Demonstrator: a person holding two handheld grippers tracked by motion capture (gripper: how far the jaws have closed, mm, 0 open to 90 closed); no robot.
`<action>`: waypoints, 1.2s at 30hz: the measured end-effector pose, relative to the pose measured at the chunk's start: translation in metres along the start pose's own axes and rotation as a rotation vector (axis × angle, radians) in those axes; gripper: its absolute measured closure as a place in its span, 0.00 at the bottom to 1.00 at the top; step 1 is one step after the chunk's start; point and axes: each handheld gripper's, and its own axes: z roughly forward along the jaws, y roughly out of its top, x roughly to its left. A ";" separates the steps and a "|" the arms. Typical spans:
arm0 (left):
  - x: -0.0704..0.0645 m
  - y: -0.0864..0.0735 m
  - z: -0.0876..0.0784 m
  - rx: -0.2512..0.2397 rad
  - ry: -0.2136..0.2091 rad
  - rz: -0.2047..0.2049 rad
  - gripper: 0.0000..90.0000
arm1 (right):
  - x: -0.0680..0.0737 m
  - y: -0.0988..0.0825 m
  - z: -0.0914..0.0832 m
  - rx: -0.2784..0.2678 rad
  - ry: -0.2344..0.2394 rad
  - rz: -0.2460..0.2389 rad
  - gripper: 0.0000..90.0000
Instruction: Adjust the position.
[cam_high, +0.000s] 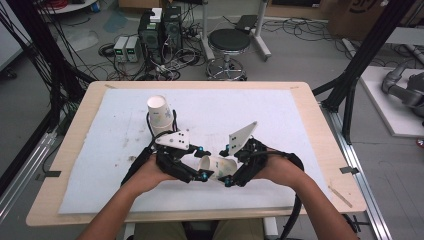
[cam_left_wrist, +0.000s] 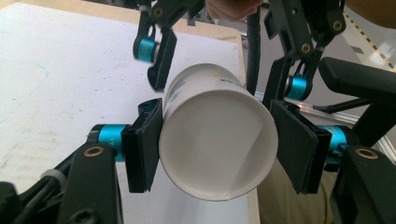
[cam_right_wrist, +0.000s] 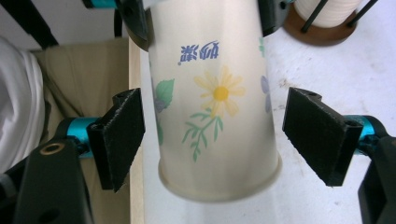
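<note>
Cup (cam_high: 216, 167) held level between two grippers, near edge of white mat (cam_high: 100, 150).

High view: left gripper (cam_high: 204, 176) and right gripper (cam_high: 226, 179) meet at the lying cup above the mat; a second cup (cam_high: 160, 114) stands upside down farther back, well apart, on the table (cam_high: 310, 130). Left gripper view: left gripper (cam_left_wrist: 217, 149) pinches the cup (cam_left_wrist: 217, 140) near its base, both pads pressed on its sides; right gripper's jaws beyond stand off the wall. Right gripper view: right gripper (cam_right_wrist: 219, 135) spread, pads clear of the flowered cup (cam_right_wrist: 215, 107) on both sides, rim toward the camera.
</note>
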 end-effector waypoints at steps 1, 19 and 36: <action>0.000 -0.001 0.000 -0.010 0.001 -0.002 0.41 | 0.000 -0.003 -0.003 -0.034 0.000 0.010 0.24; 0.001 -0.023 -0.019 -0.216 0.046 -0.018 0.41 | 0.014 -0.048 -0.017 -0.448 -0.105 0.116 0.22; -0.003 -0.028 -0.026 -0.306 0.001 -0.021 0.42 | 0.017 -0.070 0.005 -0.546 -0.049 0.162 0.22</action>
